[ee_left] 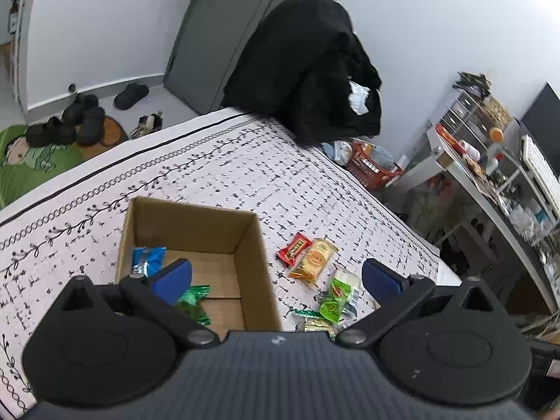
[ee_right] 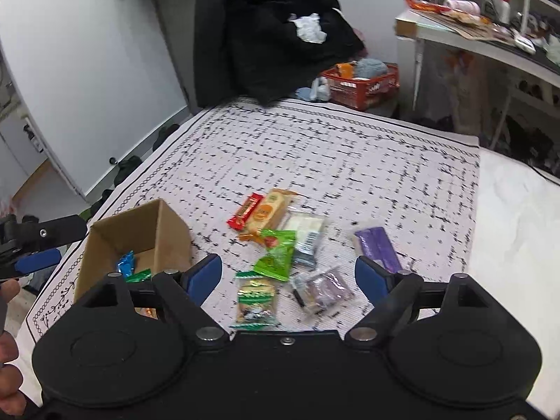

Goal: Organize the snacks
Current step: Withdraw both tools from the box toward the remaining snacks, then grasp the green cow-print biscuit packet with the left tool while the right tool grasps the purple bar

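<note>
An open cardboard box (ee_left: 245, 241) (ee_right: 168, 231) stands on the patterned tablecloth and holds a blue packet (ee_left: 148, 259) (ee_right: 126, 262) and a green packet (ee_left: 194, 302). Loose snacks lie to its right: a red bar (ee_right: 245, 211), an orange cracker pack (ee_right: 269, 215), a green pouch (ee_right: 276, 257), a clear white pack (ee_right: 308, 231), a green-edged cookie pack (ee_right: 255, 297), a clear purple pack (ee_right: 325, 288) and a purple bar (ee_right: 378, 248). My left gripper (ee_left: 276, 276) is open and empty above the box's right wall. My right gripper (ee_right: 288, 274) is open and empty above the snack pile.
A black garment (ee_left: 308, 66) (ee_right: 266, 31) hangs over a chair at the table's far edge. A red basket (ee_right: 360, 84) sits on the floor beyond. A cluttered desk (ee_right: 490, 38) stands at the right. The left gripper shows at the right wrist view's left edge (ee_right: 35, 259).
</note>
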### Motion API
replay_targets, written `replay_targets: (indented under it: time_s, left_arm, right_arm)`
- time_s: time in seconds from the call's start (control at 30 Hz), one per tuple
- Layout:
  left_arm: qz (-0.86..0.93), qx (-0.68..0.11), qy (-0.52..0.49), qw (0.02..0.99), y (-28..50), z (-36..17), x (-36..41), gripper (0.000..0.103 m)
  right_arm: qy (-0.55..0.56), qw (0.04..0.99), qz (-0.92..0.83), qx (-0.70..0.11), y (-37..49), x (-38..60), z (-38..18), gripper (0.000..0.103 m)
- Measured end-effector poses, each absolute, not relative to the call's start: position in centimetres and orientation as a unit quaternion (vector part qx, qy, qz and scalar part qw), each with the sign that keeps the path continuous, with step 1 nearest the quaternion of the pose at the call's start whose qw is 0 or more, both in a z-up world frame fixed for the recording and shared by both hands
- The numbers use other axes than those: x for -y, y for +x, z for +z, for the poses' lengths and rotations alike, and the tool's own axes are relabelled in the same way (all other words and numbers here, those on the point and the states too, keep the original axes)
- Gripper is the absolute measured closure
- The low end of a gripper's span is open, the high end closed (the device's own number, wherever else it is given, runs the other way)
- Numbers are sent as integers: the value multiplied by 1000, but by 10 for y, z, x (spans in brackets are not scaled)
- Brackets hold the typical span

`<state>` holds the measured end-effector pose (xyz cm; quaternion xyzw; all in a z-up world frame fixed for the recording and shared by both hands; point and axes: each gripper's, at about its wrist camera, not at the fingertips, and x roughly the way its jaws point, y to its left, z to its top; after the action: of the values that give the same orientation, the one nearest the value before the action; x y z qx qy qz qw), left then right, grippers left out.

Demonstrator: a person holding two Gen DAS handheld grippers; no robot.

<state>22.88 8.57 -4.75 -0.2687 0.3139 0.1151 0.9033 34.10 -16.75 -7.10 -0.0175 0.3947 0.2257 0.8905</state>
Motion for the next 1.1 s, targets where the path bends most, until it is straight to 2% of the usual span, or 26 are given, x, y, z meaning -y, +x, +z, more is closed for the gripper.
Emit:
replay_targets:
  time_s: [0.13, 0.43, 0.7, 0.83, 0.97, 1.1]
  left_arm:
    - [97, -320, -258, 906, 234, -49, -71, 0]
    - [73, -327, -233, 913, 245, -57, -32, 0]
    - [48, -338, -200, 918, 260, -72, 8, 3]
    - [46, -351, -191, 915, 270, -84, 20, 8]
    - [43, -361, -190, 912, 281, -96, 28, 12]
    - [52, -376, -190, 905, 295, -113, 35, 22]
  right_arm:
    - [-1, 892, 220, -395, 343, 185, -76, 17]
    - [31, 889, 210, -406, 356, 217, -100, 17]
    - [37, 883, 211, -417, 373, 237, -117, 26]
    - [44, 877, 213, -429, 382, 245, -128, 32]
    - [60, 869, 218, -440, 392, 250, -139, 32]
    - [62, 865, 225, -445, 400, 249, -146, 32]
